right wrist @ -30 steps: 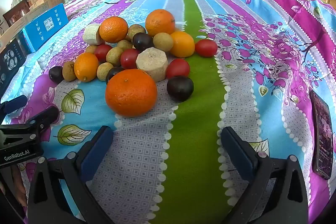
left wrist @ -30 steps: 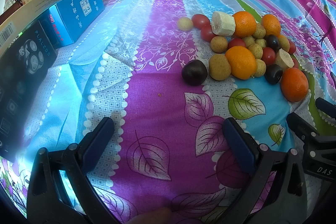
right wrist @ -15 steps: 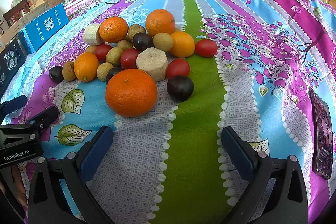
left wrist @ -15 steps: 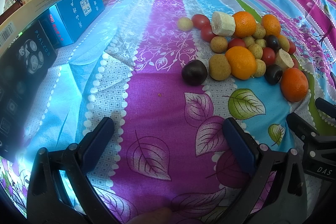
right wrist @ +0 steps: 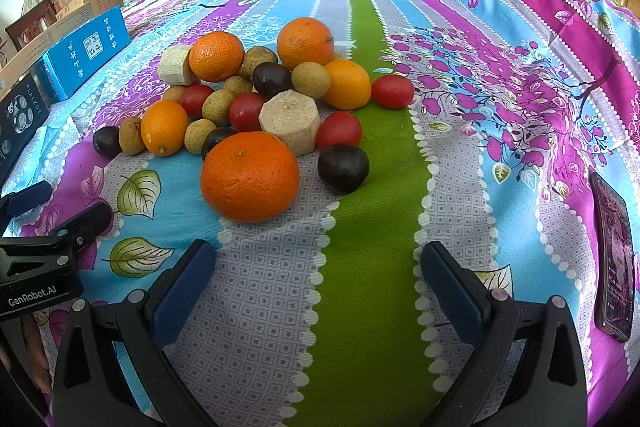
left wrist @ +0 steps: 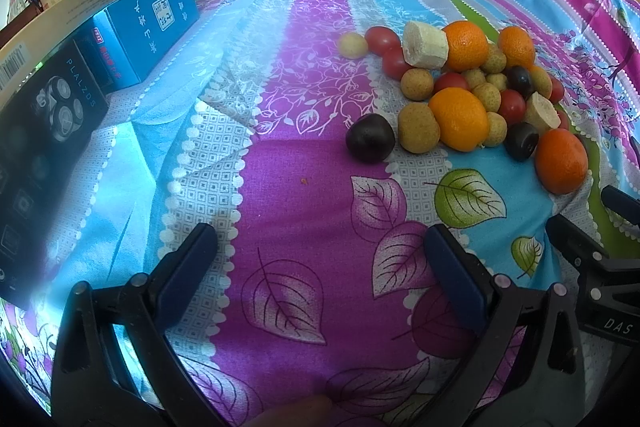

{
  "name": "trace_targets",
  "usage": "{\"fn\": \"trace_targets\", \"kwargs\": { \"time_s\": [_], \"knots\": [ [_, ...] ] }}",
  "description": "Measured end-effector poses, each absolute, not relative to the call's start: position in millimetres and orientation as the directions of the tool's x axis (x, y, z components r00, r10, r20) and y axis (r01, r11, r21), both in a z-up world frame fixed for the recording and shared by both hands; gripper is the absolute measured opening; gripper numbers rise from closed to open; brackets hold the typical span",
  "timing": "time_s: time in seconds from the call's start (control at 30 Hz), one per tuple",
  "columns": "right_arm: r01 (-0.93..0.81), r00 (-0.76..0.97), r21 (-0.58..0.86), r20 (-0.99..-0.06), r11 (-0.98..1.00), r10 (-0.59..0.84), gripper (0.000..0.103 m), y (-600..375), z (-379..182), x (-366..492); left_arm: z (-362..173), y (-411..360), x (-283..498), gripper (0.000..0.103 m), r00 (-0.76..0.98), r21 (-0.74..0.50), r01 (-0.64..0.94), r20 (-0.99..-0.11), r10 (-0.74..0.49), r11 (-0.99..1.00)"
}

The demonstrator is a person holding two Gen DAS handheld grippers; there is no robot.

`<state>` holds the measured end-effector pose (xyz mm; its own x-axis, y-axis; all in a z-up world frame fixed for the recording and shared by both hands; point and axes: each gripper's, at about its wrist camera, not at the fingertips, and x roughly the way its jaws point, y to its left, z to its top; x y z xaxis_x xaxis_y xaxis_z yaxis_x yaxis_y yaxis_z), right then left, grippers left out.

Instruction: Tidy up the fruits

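Nothing has moved in the last second: I keep my left tool [left wrist: 320, 247] and right tool [right wrist: 318, 263] spread wide and empty above the bed [right wrist: 372, 227], the fruit pile [right wrist: 256, 107] unsorted ahead, so sorting hasn't begun.

From my left wrist view, the black box [left wrist: 44, 147] at the left runs off the edge, so I read only part of its print. The right hand-held gripper [left wrist: 600, 227] is cut off at the right border. In the pile [right wrist: 260, 99], several small brown fruits sit half hidden behind the oranges. The phone [right wrist: 612, 255] is clipped by the lens rim. The far room's clutter is too small to tell.
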<state>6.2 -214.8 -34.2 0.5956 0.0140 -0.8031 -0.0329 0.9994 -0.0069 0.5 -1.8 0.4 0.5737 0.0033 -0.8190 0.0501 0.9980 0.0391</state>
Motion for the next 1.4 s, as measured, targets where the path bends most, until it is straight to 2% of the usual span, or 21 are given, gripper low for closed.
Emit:
{"fn": "trace_targets", "kwargs": {
  "time_s": [1.4],
  "knots": [
    [-0.033,0.595,-0.008,-0.803,0.999,0.013,0.103,-215.2,-34.0,6.1,0.7,-0.6,1.0,0.103,0.573,0.045,0.051,-0.819,0.008,0.998]
  ]
}}
